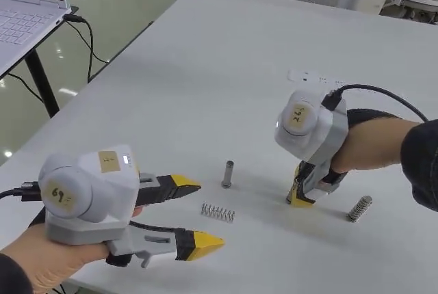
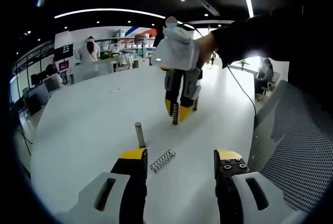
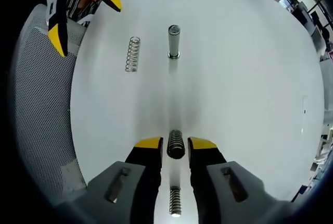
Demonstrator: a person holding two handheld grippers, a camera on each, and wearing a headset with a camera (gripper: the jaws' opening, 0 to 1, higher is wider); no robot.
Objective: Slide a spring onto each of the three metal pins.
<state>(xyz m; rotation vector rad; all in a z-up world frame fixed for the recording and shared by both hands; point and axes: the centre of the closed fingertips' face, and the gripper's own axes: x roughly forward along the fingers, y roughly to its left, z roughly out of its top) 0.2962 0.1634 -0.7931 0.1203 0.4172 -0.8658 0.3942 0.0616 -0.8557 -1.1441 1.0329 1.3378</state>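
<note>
Closest to me, the left gripper (image 2: 180, 154) hovers low over the table (image 1: 226, 68), jaws wide apart and holding nothing. They're lined up on the loose spring (image 1: 217, 212) lying flat just ahead, so I'd say that's my next pick. Just past it stands the bare pin (image 1: 227, 174), upright and waiting for that spring.

Further right, the right gripper (image 1: 300, 199) points straight down. Its jaws sit close on either side of a spring-covered pin (image 3: 176, 144), probably seating it, though I can't tell if they're pinching or just clear. Beyond that is another pin wearing its spring (image 1: 359, 208).

The tabletop is plain, white and smooth. A laptop (image 1: 27, 0) sits on a stand far left, over a glossy floor.
</note>
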